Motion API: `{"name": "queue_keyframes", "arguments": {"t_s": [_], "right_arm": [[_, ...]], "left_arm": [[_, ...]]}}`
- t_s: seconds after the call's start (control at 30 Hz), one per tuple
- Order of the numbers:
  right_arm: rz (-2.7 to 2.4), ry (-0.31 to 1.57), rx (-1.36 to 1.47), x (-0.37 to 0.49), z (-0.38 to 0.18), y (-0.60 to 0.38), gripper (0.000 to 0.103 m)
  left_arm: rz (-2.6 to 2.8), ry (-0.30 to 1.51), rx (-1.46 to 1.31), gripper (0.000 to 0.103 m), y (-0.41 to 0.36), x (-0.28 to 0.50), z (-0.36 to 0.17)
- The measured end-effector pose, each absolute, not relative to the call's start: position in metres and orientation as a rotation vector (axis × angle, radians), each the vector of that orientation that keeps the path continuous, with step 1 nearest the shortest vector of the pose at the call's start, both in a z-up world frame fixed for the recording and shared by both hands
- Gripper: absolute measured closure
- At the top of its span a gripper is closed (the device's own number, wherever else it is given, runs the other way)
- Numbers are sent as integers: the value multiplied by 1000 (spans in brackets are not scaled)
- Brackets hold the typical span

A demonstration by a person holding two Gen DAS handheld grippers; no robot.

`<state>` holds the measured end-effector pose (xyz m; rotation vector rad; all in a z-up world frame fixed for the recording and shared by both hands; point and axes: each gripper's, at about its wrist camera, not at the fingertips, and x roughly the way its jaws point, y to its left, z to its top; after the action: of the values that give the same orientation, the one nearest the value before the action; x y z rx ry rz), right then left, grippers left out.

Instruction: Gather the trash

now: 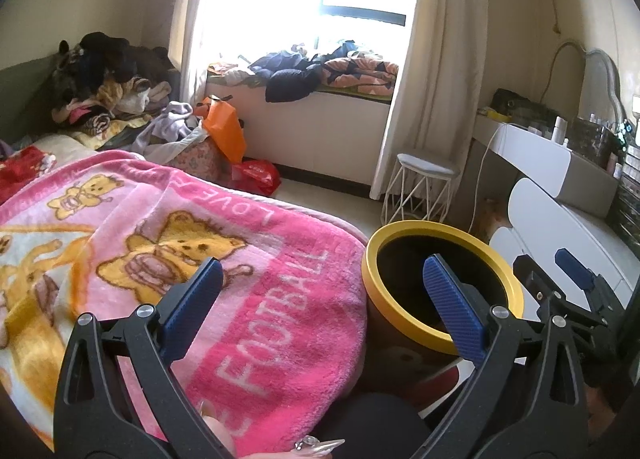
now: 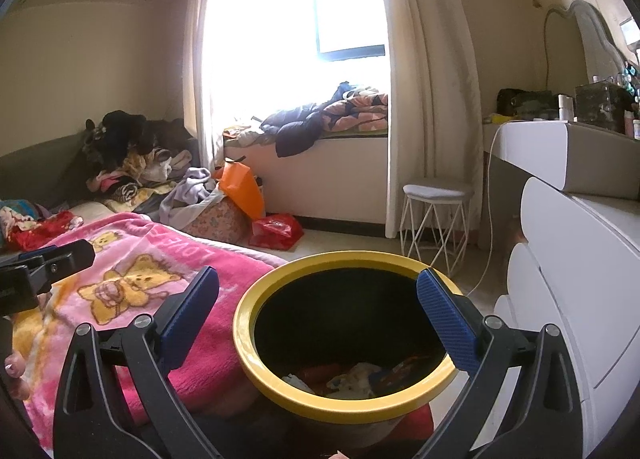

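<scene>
A bed (image 1: 120, 163) with a pink blanket (image 1: 248, 259) fills the space left of and below both grippers. Beyond them a white worktop (image 2: 560, 147) and drawers (image 2: 580, 259) run along the right, with a wire stool (image 2: 436, 215) further ahead.

The bin (image 2: 344, 339), yellow-rimmed and dark inside, stands just beside the bed's edge. The right gripper (image 2: 320, 319) hangs right over it, its fingers wide apart and holding nothing, the mouth of the bin showing between them. The left gripper (image 1: 324, 299) is also spread wide and empty; it sits over the blanket's edge, with the bin ahead and to its right, so that its right finger (image 1: 452, 307) overlaps the rim.

Only the right wrist view looks down into the bin, where trash (image 2: 360, 377), crumpled pale and coloured bits, lies at the bottom; in the left wrist view the inside is just dark. The left view shows the right gripper (image 1: 572, 279) at its right edge, past the bin. The right view shows the left gripper (image 2: 44, 271) at its left edge, over the blanket.
</scene>
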<state>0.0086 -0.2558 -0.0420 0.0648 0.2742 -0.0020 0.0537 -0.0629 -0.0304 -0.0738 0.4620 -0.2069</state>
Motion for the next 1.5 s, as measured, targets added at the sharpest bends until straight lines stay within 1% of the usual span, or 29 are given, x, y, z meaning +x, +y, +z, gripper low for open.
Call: {"name": "queue_keyframes", "arguments": {"t_s": [1.5], "right_arm": [[-10,262,69,7,-43,-259,7]], "left_arm": [[-207,464,-75,11,-64,53,-31]]}}
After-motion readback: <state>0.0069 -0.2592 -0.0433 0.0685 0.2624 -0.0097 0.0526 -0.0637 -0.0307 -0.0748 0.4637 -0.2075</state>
